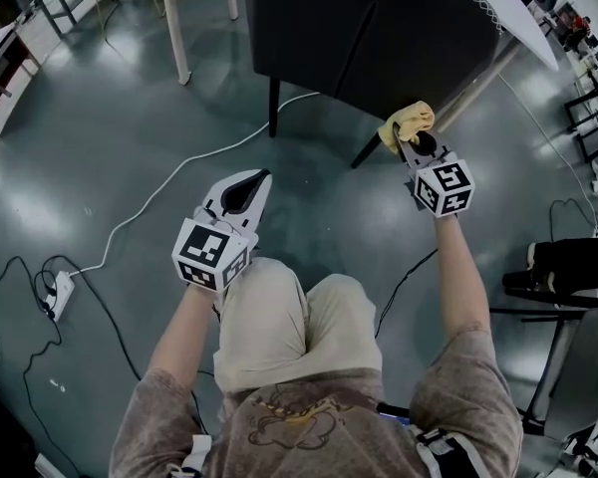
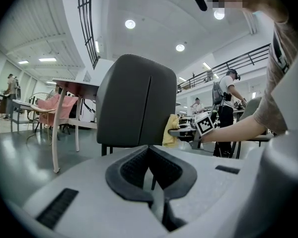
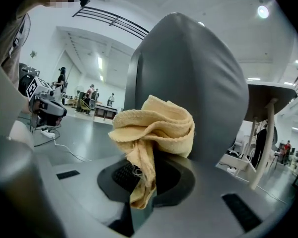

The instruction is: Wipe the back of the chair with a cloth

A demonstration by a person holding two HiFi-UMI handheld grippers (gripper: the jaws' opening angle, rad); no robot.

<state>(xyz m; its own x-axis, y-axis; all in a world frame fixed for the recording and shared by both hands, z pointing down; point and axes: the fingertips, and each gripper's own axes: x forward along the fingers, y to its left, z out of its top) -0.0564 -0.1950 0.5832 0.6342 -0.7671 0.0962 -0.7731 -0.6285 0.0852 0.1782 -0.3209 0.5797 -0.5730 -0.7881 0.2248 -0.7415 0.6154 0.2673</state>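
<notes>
Grey polished floor spreads under the dark chair back (image 1: 379, 38) at twelve o'clock from me. The jaws of my right gripper (image 1: 407, 143) are clenched on a bunched yellow cloth (image 1: 407, 120), held at one o'clock by the back's lower right edge; I cannot tell whether it presses there. My left gripper (image 1: 242, 193) hangs at eleven, jaws together and empty. I judge the wipe is only starting: next I must press the cloth flat and sweep it leftward across the panel. A white cable (image 1: 179, 172) trails at ten o'clock past the chair leg (image 1: 274, 108), out of the way.
</notes>
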